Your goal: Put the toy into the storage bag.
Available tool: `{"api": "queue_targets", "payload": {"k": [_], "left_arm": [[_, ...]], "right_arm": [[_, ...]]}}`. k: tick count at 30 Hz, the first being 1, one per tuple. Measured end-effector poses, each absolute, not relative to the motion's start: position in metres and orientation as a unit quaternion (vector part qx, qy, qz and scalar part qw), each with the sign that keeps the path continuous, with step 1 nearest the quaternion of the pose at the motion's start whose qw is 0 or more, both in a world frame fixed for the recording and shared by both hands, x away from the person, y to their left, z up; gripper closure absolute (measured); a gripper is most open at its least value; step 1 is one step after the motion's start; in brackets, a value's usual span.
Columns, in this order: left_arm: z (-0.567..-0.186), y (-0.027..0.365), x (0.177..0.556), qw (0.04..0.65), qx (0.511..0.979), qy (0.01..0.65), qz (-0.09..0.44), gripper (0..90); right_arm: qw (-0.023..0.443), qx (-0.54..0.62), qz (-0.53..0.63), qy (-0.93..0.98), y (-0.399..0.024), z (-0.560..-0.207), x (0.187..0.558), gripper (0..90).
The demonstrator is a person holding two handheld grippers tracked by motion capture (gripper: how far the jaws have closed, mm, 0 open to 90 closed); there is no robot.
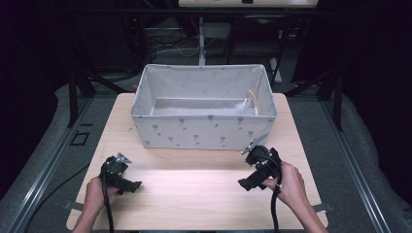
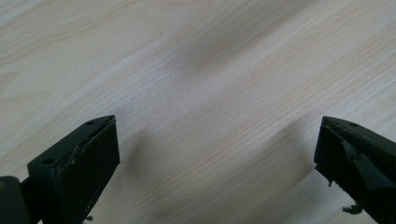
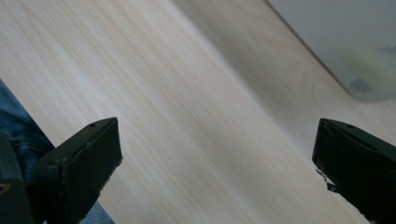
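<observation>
The big cloth box is sitting on the table, just past the right gripper. Both it and the left gripper are gaping wide, holding nothing.

No readable text, label, brand, number or sign is showing anywhere; the fabric bin at the table's far edge is carrying only small grey printed shapes.

Lab, metal frames, floor cables
</observation>
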State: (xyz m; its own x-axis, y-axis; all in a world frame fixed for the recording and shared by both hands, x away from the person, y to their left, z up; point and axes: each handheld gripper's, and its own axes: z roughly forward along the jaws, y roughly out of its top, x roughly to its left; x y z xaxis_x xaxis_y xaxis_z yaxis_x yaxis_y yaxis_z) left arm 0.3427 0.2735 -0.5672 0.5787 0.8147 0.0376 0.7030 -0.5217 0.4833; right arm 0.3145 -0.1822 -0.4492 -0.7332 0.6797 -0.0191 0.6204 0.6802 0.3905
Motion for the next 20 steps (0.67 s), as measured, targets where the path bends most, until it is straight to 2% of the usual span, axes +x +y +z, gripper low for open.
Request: {"api": "queue_targets", "payload": {"k": [9,20], "left_arm": [[-0.566,0.272,0.343,0.213,0.865,0.435,0.130,0.3],[-0.565,0.275,0.344,0.238,0.856,0.438,0.136,0.1]], "right_arm": [[0.075,0.371,0.156,0.912,-0.191,-0.478,0.314,2.6],[0.096,0.369,0.129,0.915,-0.194,-0.487,0.314,4.3]]}}
